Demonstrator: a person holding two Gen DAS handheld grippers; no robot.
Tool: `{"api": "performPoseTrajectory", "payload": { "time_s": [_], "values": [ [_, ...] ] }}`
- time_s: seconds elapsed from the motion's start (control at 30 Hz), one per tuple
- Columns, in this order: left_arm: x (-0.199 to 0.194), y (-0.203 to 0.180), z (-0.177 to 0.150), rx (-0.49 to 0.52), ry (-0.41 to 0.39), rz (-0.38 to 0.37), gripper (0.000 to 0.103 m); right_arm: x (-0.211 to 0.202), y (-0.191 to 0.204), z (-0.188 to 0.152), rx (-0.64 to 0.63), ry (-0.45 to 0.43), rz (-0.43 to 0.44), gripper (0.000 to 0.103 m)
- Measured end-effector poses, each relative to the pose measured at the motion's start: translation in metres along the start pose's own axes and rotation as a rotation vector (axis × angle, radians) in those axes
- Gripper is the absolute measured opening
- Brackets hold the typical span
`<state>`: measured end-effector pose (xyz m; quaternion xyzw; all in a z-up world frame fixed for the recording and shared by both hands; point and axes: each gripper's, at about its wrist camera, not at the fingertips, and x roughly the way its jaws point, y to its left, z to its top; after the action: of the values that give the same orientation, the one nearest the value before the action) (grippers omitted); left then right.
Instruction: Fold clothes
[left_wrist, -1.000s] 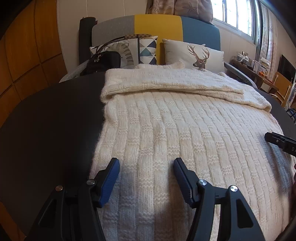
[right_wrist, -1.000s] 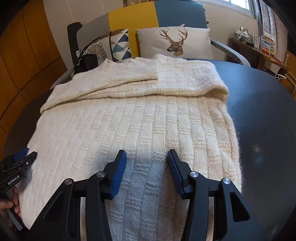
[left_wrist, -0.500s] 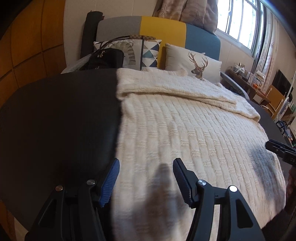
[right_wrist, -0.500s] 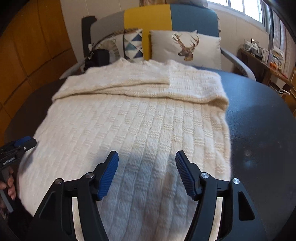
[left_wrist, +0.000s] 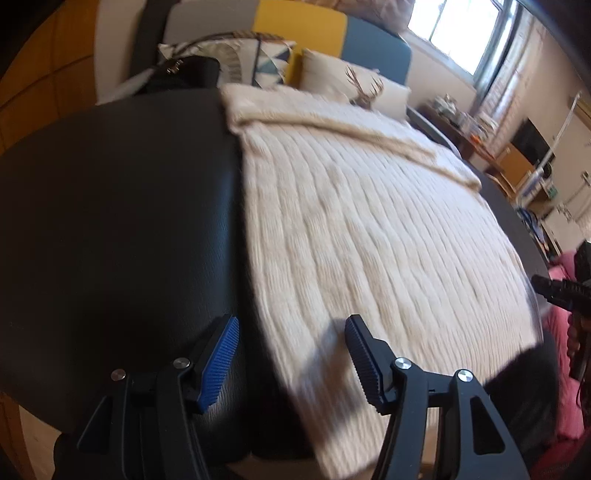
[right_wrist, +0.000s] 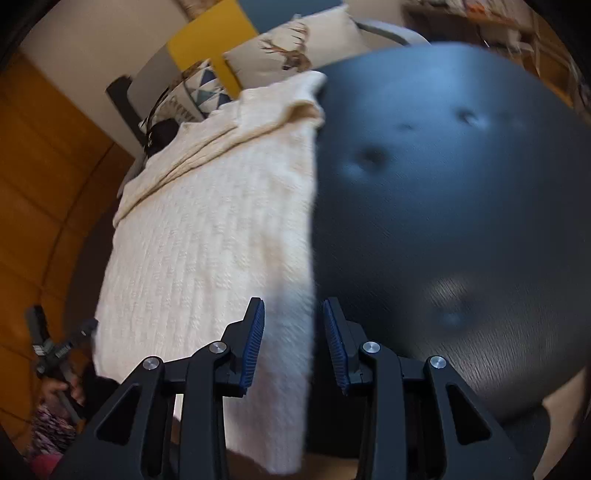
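Observation:
A cream knitted sweater (left_wrist: 369, 221) lies flat on a round black table (left_wrist: 110, 221), its far end folded over. My left gripper (left_wrist: 291, 354) is open above the sweater's near left corner, with the cloth's left edge running between its blue pads. In the right wrist view the sweater (right_wrist: 207, 240) fills the left half and the bare table (right_wrist: 443, 184) the right. My right gripper (right_wrist: 295, 343) hovers over the sweater's near right edge. Its jaws are closing, the edge lies between them, and the pads do not press on it. Each gripper shows at the other view's border (left_wrist: 554, 291) (right_wrist: 55, 347).
Behind the table stands a sofa (left_wrist: 299, 26) in grey, yellow and blue with a deer pillow (left_wrist: 354, 85) and a black handbag (left_wrist: 184, 72). Wooden wall panels (right_wrist: 37, 166) are to the left. A window and cluttered shelves are at the right.
The left gripper has slid left from the sweater's middle to its left edge. The right gripper has slid right to the right edge, rolled, and its jaws stand narrower.

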<state>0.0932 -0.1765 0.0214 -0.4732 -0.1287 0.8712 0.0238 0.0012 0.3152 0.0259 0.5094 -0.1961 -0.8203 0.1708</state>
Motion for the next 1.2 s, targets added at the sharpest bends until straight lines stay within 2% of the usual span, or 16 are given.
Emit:
{"api": "performPoseTrajectory", "payload": {
  "time_s": [0.1, 0.2, 0.3, 0.53, 0.67, 0.83, 0.9, 1.0, 1.07, 1.17, 1.2],
  "values": [
    [-0.003, 0.004, -0.006, -0.015, 0.030, -0.045, 0.061, -0.004, -0.019, -0.010, 0.073, 0.034, 0.111, 0.036],
    [-0.005, 0.006, -0.011, -0.022, 0.051, -0.076, 0.061, -0.002, -0.021, -0.015, 0.083, 0.060, 0.173, 0.036],
    [-0.002, 0.006, -0.015, -0.029, 0.075, -0.104, 0.061, 0.005, -0.008, -0.016, 0.039, 0.086, 0.188, 0.036],
    [-0.001, 0.010, -0.015, -0.092, 0.054, -0.157, 0.061, 0.022, 0.018, -0.015, -0.039, 0.117, 0.204, 0.038],
    [-0.002, 0.014, -0.014, -0.132, 0.029, -0.212, 0.061, 0.025, 0.016, -0.015, -0.024, 0.114, 0.246, 0.038],
    [-0.002, 0.007, -0.009, -0.118, 0.010, -0.264, 0.060, 0.033, 0.010, -0.015, 0.023, 0.108, 0.332, 0.038],
    [-0.003, 0.003, -0.007, -0.122, 0.008, -0.327, 0.060, 0.034, 0.009, -0.014, 0.020, 0.114, 0.334, 0.038],
    [0.001, -0.002, -0.006, -0.101, 0.013, -0.361, 0.060, 0.033, 0.011, -0.012, -0.004, 0.127, 0.315, 0.036],
    [0.003, -0.005, -0.005, -0.084, 0.009, -0.353, 0.059, 0.032, 0.015, -0.011, -0.025, 0.134, 0.296, 0.035],
    [0.002, -0.006, -0.005, -0.088, 0.007, -0.329, 0.053, 0.032, 0.016, -0.009, -0.047, 0.150, 0.247, 0.022],
    [0.002, -0.007, -0.006, -0.086, 0.007, -0.310, 0.047, 0.032, 0.016, -0.009, -0.048, 0.150, 0.240, 0.018]
  ]
}}
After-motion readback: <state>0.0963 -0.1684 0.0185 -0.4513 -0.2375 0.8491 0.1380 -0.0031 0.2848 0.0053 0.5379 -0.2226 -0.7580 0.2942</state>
